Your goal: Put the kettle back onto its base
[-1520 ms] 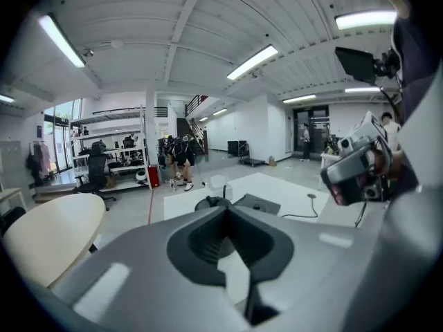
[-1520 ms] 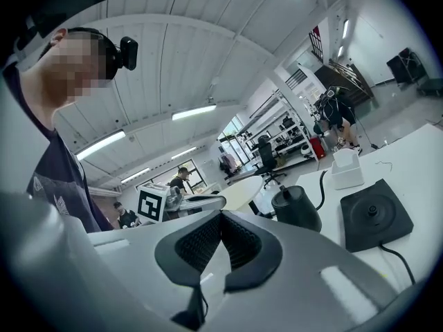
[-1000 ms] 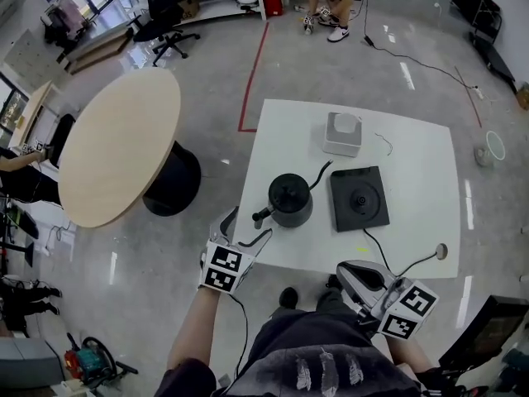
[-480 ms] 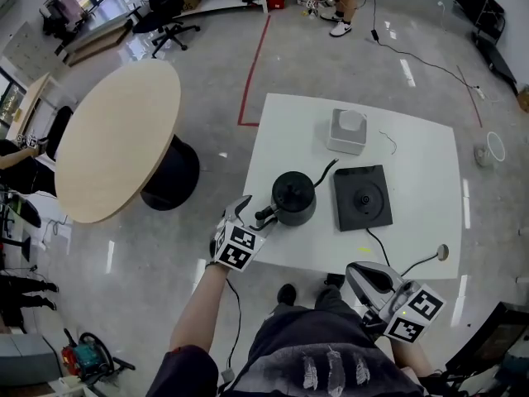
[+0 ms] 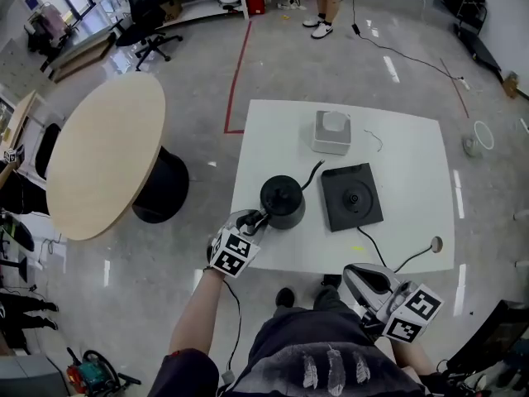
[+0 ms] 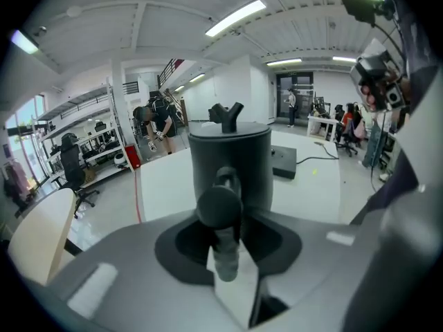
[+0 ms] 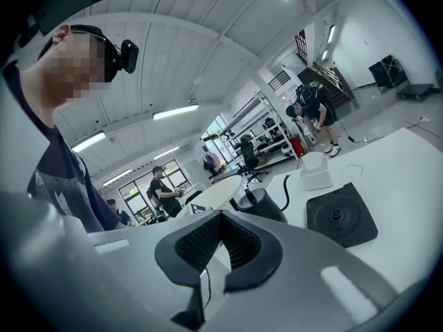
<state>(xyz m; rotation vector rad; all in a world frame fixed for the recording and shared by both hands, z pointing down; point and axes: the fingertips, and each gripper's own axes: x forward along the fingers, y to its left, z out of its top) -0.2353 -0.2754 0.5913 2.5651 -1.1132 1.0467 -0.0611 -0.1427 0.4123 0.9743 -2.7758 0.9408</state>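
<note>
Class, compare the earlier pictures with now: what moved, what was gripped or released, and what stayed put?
The left gripper moved forward to the kettle; its open jaws now straddle the handle, not yet clamped. The kettle, the base and the right gripper stayed as they were.

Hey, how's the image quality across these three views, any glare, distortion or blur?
Head view: sharp, with ceiling-light glare streaks on the glossy floor. Left gripper view: strong fisheye bending, dark corners, and the kettle handle between the open jaws looks soft. Right gripper view: fisheye too, but the base reads crisply.
</note>
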